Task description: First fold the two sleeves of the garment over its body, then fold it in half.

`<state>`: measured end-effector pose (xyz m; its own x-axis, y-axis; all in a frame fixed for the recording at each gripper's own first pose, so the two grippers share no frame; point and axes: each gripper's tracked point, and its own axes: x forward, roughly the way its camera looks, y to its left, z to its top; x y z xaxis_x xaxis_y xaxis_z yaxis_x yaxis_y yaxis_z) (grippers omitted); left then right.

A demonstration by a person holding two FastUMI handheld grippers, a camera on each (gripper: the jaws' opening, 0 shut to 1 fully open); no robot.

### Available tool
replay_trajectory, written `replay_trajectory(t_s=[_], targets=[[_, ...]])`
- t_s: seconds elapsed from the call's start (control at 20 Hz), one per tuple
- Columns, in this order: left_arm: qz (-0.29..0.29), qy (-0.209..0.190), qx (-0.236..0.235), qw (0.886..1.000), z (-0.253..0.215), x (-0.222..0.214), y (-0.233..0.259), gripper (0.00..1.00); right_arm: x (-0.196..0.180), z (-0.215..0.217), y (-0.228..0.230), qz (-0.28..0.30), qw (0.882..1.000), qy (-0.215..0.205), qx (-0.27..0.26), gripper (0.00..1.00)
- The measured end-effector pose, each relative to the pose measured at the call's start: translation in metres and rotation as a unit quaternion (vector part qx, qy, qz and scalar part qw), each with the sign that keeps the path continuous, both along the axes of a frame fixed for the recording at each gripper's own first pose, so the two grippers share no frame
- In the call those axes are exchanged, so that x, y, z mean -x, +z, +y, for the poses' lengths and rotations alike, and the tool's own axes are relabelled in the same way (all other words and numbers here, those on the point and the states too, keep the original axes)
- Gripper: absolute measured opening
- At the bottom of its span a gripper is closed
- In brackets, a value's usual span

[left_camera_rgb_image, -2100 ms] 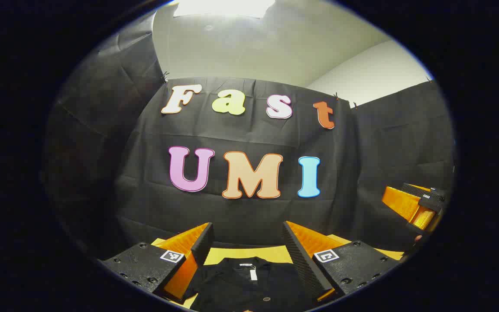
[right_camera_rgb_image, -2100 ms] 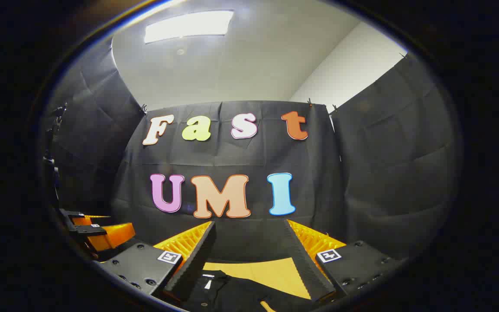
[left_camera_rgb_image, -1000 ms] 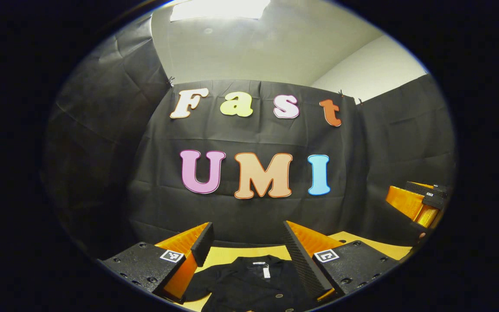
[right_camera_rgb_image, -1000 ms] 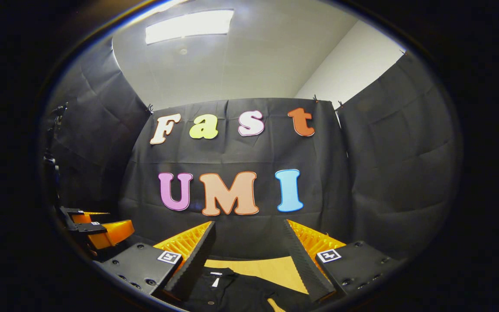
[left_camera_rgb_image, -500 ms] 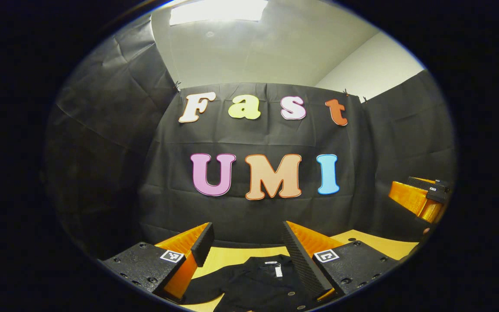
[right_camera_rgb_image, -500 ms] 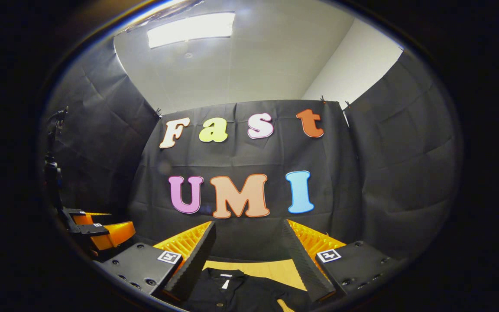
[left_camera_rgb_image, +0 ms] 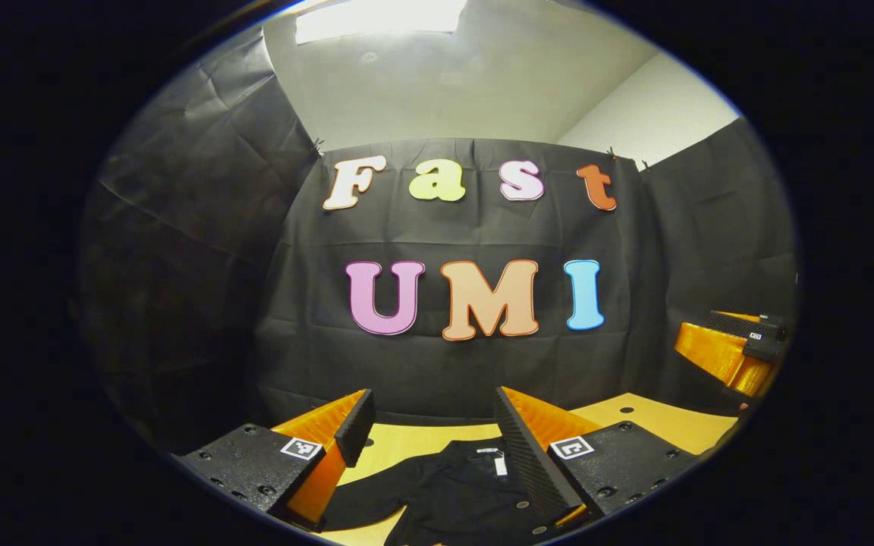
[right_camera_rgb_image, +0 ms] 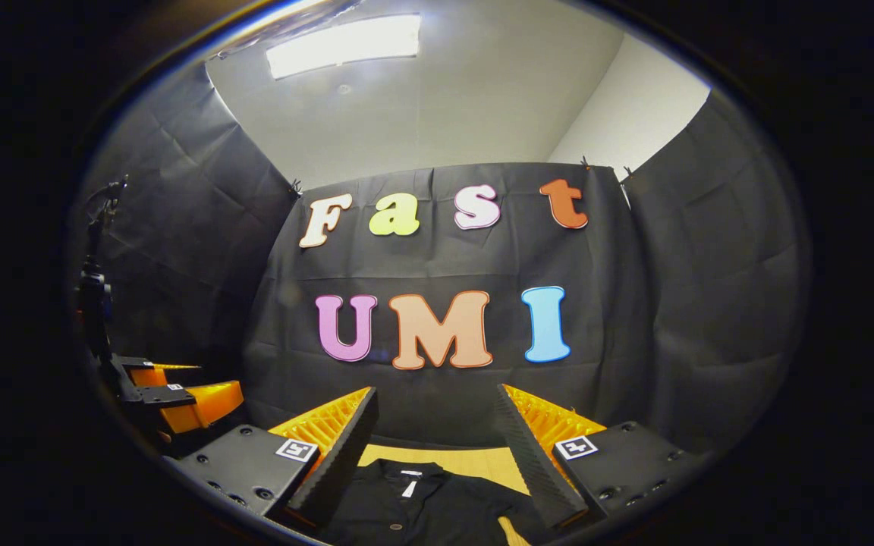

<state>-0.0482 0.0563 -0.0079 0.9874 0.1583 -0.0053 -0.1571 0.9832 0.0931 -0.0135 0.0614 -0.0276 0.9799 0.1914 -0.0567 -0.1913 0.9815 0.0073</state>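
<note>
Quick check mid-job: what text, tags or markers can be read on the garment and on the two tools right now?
On the garment, the white neck tag: too small to read.
On the left tool, square markers: coded patterns, no words.
On the right tool, the same kind of squares: coded patterns, no words.
No quotable text on any of them.

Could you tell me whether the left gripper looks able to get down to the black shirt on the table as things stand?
Probably yes. The left gripper is open with nothing between its fingers, and the black shirt lies flat on the wooden table just below and ahead. The right gripper is off to the side.
</note>
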Motion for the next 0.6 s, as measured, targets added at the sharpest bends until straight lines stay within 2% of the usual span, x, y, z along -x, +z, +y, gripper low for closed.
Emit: replay_trajectory(t_s=[0.35,0.6], targets=[[-0.001,0.007,0.005,1.0,0.001,-0.002,-0.001,0.92,-0.004,0.006,-0.006,0.01,1.0,0.016,0.011,0.97],[-0.004,0.007,0.008,1.0,-0.004,-0.009,-0.002,0.92,-0.013,-0.009,-0.021,0.026,0.999,0.009,0.024,0.99]])
